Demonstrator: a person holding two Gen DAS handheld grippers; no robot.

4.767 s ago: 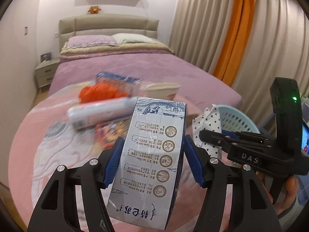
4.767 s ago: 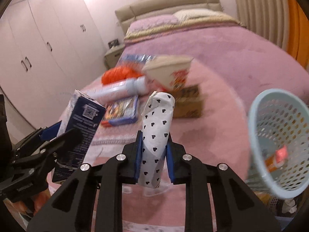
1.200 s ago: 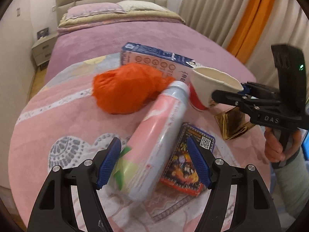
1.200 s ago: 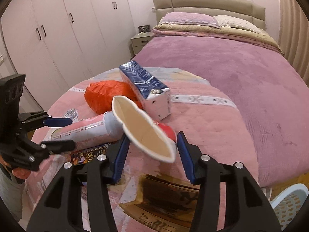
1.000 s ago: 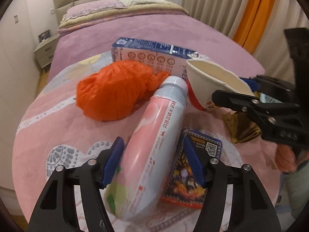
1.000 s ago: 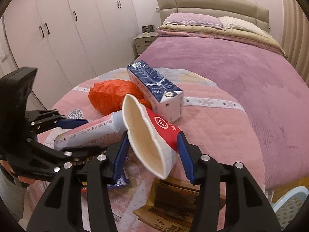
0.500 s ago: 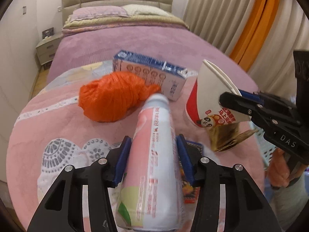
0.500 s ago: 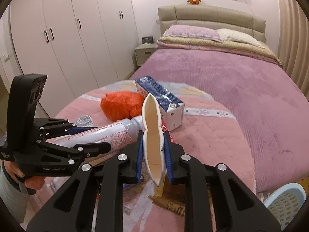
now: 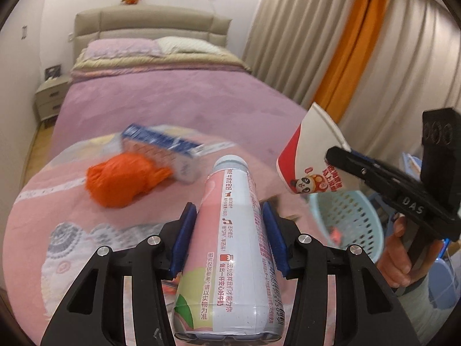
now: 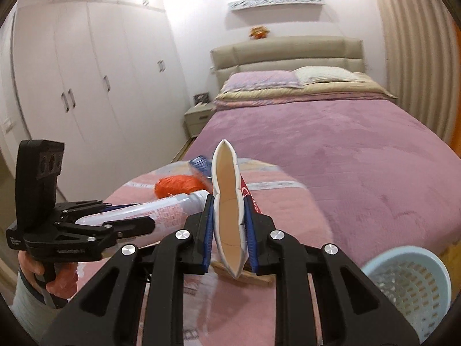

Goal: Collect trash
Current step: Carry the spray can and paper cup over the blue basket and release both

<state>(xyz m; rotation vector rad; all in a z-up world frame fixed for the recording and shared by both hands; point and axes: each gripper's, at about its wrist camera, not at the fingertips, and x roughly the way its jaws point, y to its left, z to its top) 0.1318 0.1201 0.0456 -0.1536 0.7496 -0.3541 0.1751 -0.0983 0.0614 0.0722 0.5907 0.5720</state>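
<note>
1. Left tongs [image 9: 230, 239] clamp a pink-and-white bottle [image 9: 230, 248], raised above the pink round worktop [image 9: 57, 230].
2. Right tongs [image 10: 229, 225] pinch a flattened paper cup [image 10: 227, 201] nearby.
3. An orange bag [image 9: 121, 181] and blue carton [image 9: 164, 147] lie farther back; a blue basket [image 10: 409, 282] sits near right.

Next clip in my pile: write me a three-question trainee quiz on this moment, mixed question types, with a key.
1. Multiple choice: the left gripper is closed on which item?
A. crumpled orange plastic bag
B. pink and pale blue plastic bottle
C. blue and white carton

2. True or false: the red and white paper cup in the right gripper is squeezed flat between the jaws.

3. Fill in: the pale blue perforated basket sits off the bed's ____ side in the right wrist view.

Key
1. B, the pink and pale blue plastic bottle
2. True
3. right
</note>
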